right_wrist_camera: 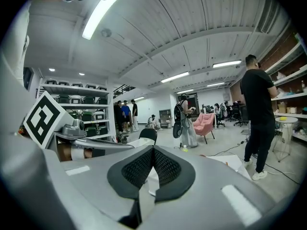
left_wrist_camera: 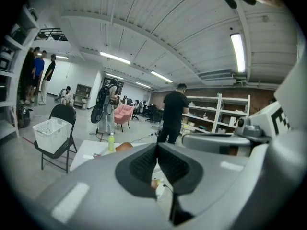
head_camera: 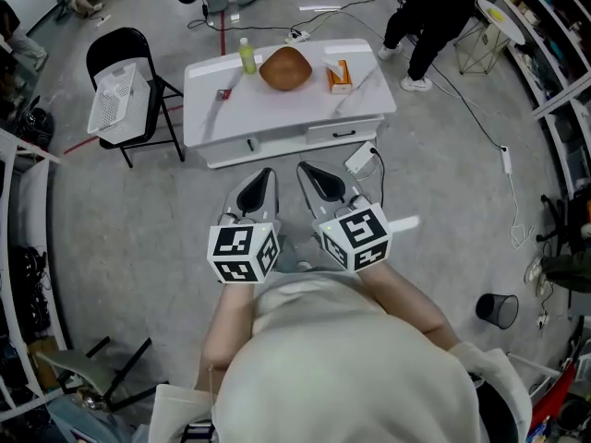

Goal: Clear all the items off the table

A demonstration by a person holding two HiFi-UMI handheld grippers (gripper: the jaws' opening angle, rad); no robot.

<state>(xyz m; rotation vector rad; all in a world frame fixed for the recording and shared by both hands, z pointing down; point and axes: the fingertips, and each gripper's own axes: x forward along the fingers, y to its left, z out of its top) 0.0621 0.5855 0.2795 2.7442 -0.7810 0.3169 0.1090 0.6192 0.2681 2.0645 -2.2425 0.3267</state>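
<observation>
A white low table stands on the floor ahead of me. On it are a green bottle, a brown rounded bowl-like object, an orange box and a small red item. My left gripper and right gripper are held side by side short of the table's front edge, both shut and empty. In the left gripper view the shut left gripper points toward the bottle and the brown object. In the right gripper view the right gripper is also shut, with nothing between its pads.
A black folding chair holding a white basket stands left of the table. A person in black stands behind its right end. A white power adapter and cables lie on the floor. A black bin sits at the right.
</observation>
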